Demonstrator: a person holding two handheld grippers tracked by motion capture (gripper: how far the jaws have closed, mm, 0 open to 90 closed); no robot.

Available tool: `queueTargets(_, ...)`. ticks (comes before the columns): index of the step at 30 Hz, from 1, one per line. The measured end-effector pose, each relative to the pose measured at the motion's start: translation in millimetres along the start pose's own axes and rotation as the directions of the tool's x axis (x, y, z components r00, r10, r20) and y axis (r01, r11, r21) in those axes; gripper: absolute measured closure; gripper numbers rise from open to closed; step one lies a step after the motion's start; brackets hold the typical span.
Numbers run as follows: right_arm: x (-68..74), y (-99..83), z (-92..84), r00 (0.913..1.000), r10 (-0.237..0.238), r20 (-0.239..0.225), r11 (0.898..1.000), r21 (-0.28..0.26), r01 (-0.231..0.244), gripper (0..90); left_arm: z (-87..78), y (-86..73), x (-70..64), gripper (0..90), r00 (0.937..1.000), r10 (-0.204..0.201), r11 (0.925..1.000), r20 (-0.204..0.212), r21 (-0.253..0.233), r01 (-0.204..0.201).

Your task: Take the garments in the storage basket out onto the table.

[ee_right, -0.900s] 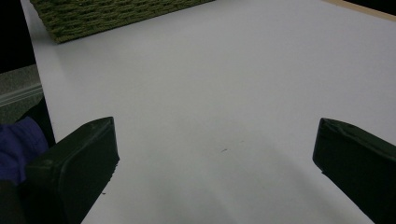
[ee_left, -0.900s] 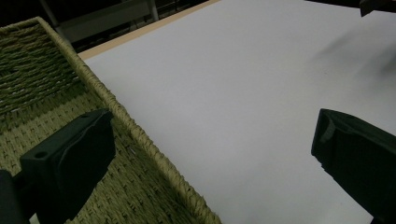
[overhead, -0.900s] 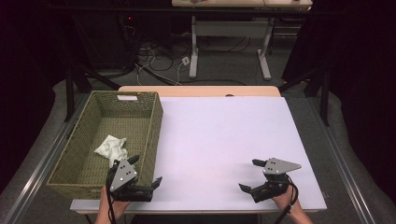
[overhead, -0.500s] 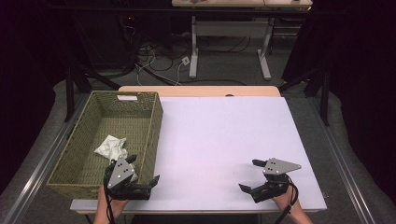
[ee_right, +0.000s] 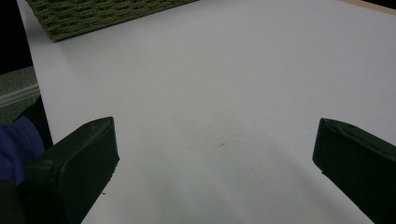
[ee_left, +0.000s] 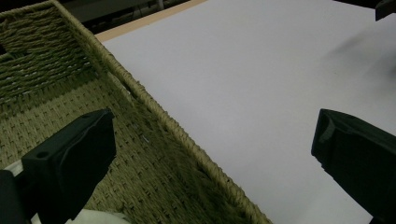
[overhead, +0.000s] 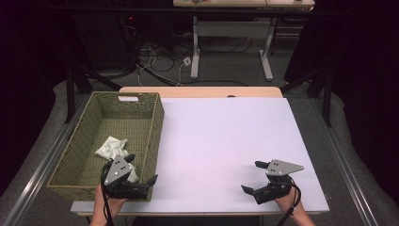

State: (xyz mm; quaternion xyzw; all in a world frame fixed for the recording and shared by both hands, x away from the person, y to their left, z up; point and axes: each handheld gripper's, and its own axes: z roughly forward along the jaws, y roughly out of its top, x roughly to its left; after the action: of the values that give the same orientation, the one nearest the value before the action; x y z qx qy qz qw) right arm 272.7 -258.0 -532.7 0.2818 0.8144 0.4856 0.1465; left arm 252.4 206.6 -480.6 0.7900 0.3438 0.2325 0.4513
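A woven olive basket (overhead: 153, 123) stands on the left of the white table (overhead: 226, 136), with a crumpled white cloth (overhead: 112, 147) lying inside it. My left gripper (overhead: 141, 168) hovers open over the basket's near right corner. In the left gripper view its jaws straddle the basket's right rim (ee_left: 154, 109), with nothing between them (ee_left: 212, 158), and a bit of the white cloth (ee_left: 100, 217) shows at the bottom. My right gripper (overhead: 253, 177) is open low over the bare table near the front right. Its jaws (ee_right: 215, 158) are spread wide with nothing in them.
The basket's corner (ee_right: 93, 14) lies far off in the right gripper view, and a blue sleeve (ee_right: 14, 144) shows at its left edge. A desk frame (overhead: 230, 42) and cables (overhead: 160, 56) stand on the floor beyond the table's wooden far edge (overhead: 202, 91).
My left gripper has drifted slightly left over the basket's near corner. The right gripper has kept still.
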Motion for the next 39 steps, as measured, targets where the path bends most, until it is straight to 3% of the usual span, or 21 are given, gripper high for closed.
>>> queueTargets(22, -1.2, -0.7, 3.0, 1.0000, -0.001, -0.007, 1.000, 0.006, 0.001, 0.0, -8.7, 10.7, 14.7, 0.0, 0.9991, -0.021, 0.9989, -0.038, 0.040, 0.022)
queueTargets(39, -1.7, -0.2, 4.4, 0.9999, -0.006, -0.010, 1.000, 0.015, 0.006, 0.0, -11.8, 18.2, 37.9, 0.0, 0.9972, -0.040, 0.9958, -0.064, 0.080, 0.045)
